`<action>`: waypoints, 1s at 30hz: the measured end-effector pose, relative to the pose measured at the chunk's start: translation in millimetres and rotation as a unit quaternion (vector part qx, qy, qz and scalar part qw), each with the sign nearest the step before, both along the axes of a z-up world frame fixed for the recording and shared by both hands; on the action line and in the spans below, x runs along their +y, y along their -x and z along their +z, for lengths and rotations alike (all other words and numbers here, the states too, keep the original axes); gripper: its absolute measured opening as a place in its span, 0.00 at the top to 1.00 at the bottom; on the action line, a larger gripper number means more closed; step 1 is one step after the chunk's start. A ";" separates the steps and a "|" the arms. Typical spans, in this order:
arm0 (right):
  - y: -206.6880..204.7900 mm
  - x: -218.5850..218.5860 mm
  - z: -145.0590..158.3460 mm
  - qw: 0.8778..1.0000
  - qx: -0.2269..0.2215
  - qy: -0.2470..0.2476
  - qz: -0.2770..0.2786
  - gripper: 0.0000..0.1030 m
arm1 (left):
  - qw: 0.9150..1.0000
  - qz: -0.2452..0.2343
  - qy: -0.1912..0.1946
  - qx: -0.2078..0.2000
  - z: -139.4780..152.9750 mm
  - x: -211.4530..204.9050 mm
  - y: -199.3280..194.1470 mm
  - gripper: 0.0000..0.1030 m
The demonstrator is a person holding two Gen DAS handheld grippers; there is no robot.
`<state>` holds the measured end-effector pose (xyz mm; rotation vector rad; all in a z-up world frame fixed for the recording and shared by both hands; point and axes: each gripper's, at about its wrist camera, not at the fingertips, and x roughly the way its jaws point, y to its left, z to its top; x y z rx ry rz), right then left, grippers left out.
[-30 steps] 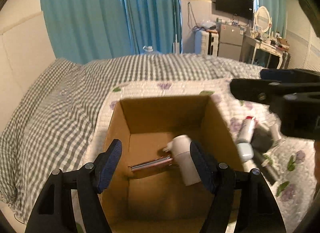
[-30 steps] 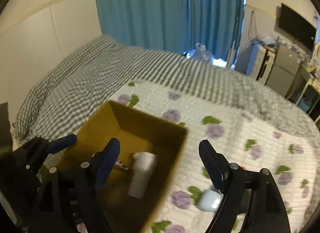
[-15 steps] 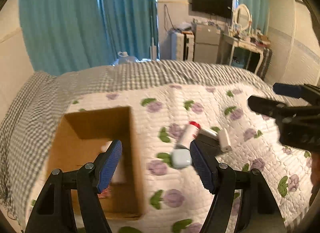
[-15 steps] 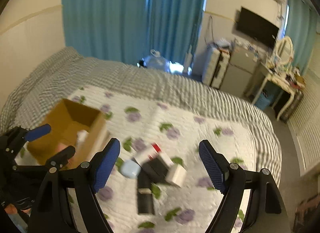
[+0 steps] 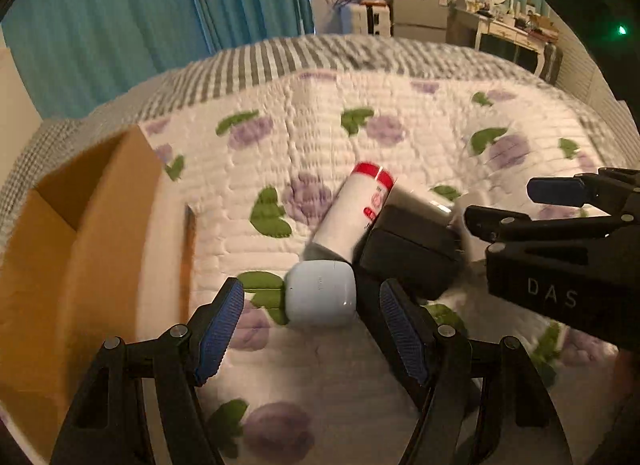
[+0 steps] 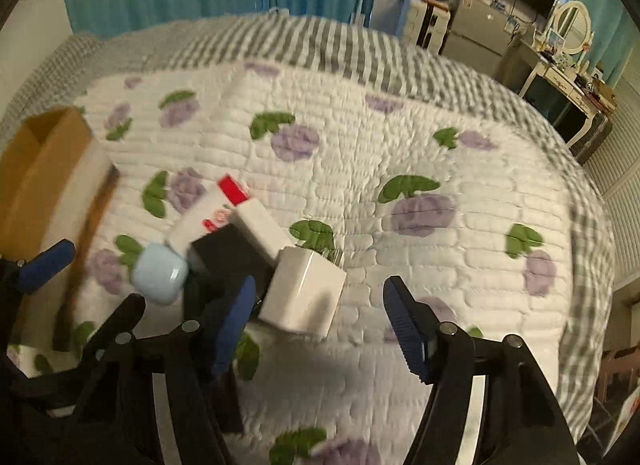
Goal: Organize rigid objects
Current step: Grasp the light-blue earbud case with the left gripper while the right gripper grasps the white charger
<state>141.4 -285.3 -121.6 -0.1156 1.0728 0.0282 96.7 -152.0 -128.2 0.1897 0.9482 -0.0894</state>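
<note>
A cluster of objects lies on the floral quilt. A pale blue earbud case [image 5: 321,299] [image 6: 160,279] sits just ahead of my open, empty left gripper [image 5: 312,329]. Behind it lie a white tube with a red cap [image 5: 352,213] [image 6: 204,217], a black box [image 5: 408,253] [image 6: 228,257] and a white block [image 6: 262,227]. A white charger cube [image 6: 304,291] lies just ahead of my open, empty right gripper [image 6: 320,329]. The right gripper also shows in the left wrist view [image 5: 516,205]. The cardboard box [image 5: 80,233] [image 6: 36,169] stands at the left.
The floral quilt [image 6: 400,185] covers a bed with a grey checked blanket [image 6: 280,41] behind. Teal curtains [image 5: 200,13] hang beyond the bed. A dresser with a mirror [image 6: 568,57] and a TV stand at the far right.
Both grippers have moved right, away from above the cardboard box, and lower toward the object cluster. The left now faces the earbud case, the right faces the charger cube.
</note>
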 end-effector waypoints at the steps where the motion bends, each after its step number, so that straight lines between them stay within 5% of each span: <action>1: -7.4 -0.9 -7.2 1.000 0.009 0.004 -0.002 0.38 | 1.000 0.004 -0.001 0.002 -5.8 0.8 -4.3 0.28; 10: -22.4 -6.0 -31.3 0.998 0.055 -0.017 -0.007 0.43 | 1.000 0.003 -0.010 0.029 -41.2 6.3 -19.9 0.28; 14: -30.9 -23.1 -39.0 0.994 0.079 -0.072 -0.031 0.39 | 1.000 0.003 -0.005 0.031 -42.0 6.8 -26.1 0.29; 17: -30.1 -26.3 -39.7 0.993 0.080 -0.083 -0.034 0.38 | 0.999 -0.003 0.003 0.041 -42.1 9.2 -23.6 0.32; 19: -28.7 -25.9 -38.7 0.993 0.080 -0.083 -0.035 0.38 | 0.999 -0.015 0.009 0.049 -41.1 9.5 -20.0 0.53; 30: -23.2 -28.9 -37.2 0.992 0.082 -0.089 -0.036 0.41 | 0.998 -0.031 0.004 0.053 -37.7 9.9 -8.5 0.54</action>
